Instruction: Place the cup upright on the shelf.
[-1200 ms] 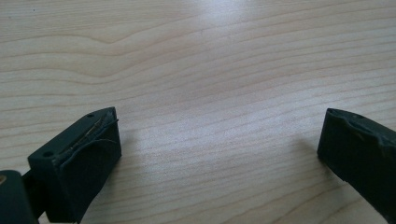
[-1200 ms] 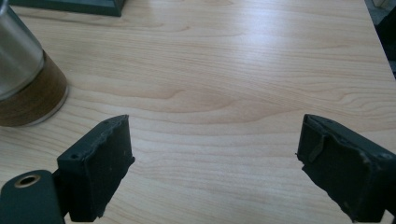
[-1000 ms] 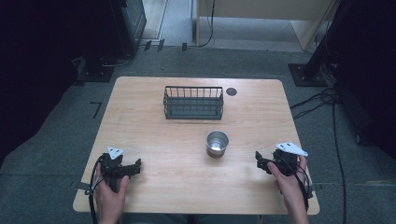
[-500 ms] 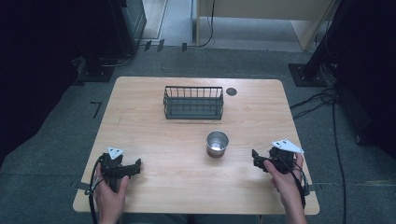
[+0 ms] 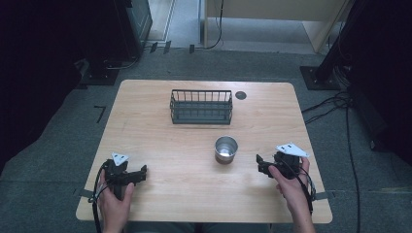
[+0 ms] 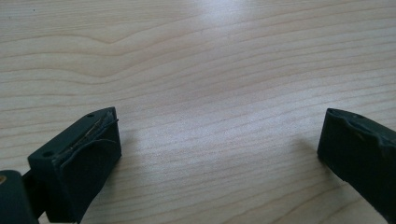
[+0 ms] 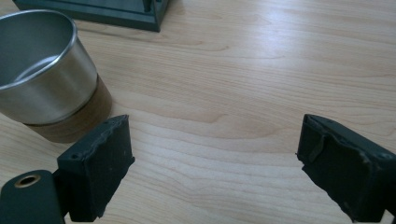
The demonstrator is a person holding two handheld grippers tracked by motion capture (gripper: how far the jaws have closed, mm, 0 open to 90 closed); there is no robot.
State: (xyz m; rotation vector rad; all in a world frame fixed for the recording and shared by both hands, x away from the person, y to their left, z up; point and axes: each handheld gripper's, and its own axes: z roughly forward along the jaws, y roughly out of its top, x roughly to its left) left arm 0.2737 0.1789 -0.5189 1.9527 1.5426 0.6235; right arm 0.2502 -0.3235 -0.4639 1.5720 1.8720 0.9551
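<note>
Fingers on the left gripper (image 5: 141,174) stood wide apart with nothing but bare wood grain between them, as the left gripper view made plain, and the hand rested low near the front left corner of the table (image 5: 160,141), well away from anything it could grasp. Moving rightward, the black wire basket (image 5: 201,107) sat toward the far middle of the table, a small dark round disc (image 5: 241,95) just beyond its right end. Nearer the person and right of centre stood the steel cup (image 5: 226,149), upright and open-mouthed, on a darker brown base, apart from the basket. At the right, the right gripper (image 5: 260,165) pointed toward that cup, its jaws parted and empty; in the right gripper view the cup (image 7: 44,77) lay ahead and off to the left of the gap, close to the left pad (image 7: 100,170) but not between the two. The step in hand looked like the approach to the cup. To do it well, the right hand would probably need to shift sideways until the cup sat centred in the gap, stay low and level so the pads met the wall below the rim, and close gently, since thin polished steel could slip or tip.
</note>
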